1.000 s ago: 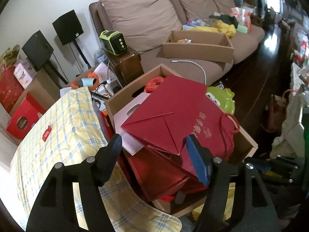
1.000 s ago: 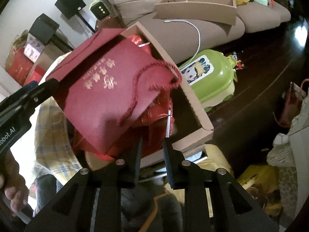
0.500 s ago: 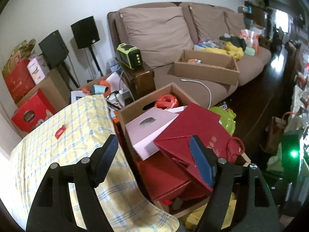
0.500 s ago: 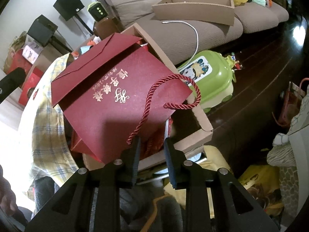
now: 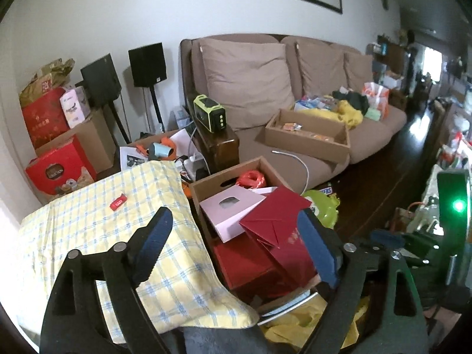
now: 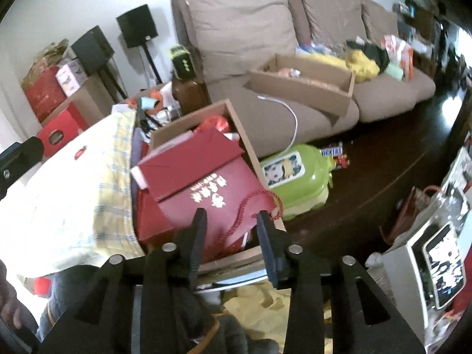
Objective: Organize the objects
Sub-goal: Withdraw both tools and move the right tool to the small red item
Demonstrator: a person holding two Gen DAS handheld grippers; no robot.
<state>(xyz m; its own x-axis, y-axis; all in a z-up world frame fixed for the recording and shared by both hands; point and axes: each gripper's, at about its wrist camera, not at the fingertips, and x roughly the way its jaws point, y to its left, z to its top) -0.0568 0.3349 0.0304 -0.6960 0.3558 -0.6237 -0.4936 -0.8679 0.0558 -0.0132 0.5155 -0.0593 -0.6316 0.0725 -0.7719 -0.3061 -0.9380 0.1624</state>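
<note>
Right claw (image 6: pixel 231 221) shows bag cord (image 6: pixel 250 209), prob. loose; left view doesn't.

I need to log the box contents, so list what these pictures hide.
- Cardboard box bottom, both views: covered by the red bag and pink bag.
- Gold lettering on the red bag, right wrist view: blurred.
- Tray contents on the sofa, both views: too small.

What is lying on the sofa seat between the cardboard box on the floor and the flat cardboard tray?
A white cable lies there, curving over the seat's edge between the cardboard box and the tray. Both wrist views show it.
</note>
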